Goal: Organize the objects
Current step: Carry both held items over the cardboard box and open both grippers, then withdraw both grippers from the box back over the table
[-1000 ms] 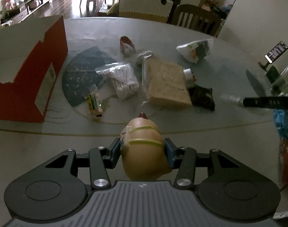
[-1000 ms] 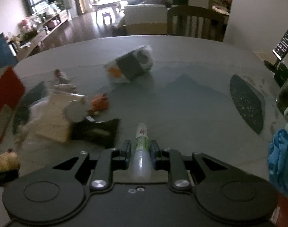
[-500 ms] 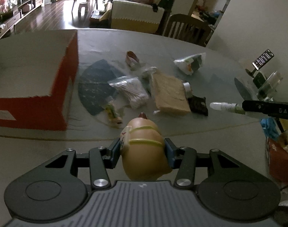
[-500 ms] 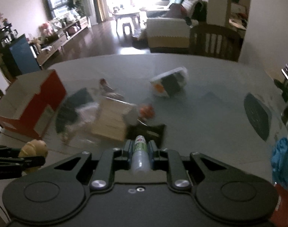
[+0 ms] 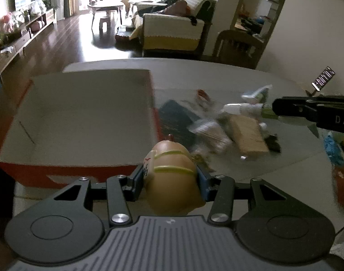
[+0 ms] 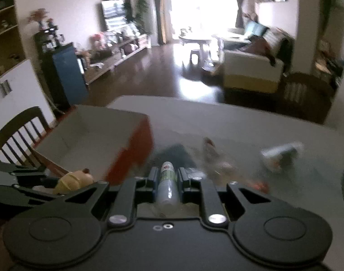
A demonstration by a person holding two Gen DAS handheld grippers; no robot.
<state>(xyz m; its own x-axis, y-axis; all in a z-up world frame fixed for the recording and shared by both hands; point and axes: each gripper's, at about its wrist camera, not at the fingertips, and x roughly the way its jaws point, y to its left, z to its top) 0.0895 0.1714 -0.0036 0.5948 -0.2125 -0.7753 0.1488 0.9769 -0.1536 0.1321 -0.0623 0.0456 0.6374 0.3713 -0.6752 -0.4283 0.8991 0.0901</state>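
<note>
Over the last second we have swung both tools away from the clutter and up toward the big open red cardboard box with a pale grey inside (image 5: pixel 81 113), which now fills the left wrist view from nine to twelve o'clock where before it sat off at ten. We judge that this puts both loads close to drop-off, with nothing released yet.

The box looks empty inside, its near red wall just ahead of our left gripper (image 5: pixel 170 176). That gripper's jaws are clamped on the tan, rounded toy figure with yellow stripes (image 5: pixel 172 180), red tip forward.

At two o'clock in that view our right gripper (image 6: pixel 168 179) comes in, jaws clamped on the small white bottle with a green label (image 6: pixel 168 186). The remaining packets on the grey table (image 5: pixel 273 180) are smeared by motion, so we cannot sort them out.
</note>
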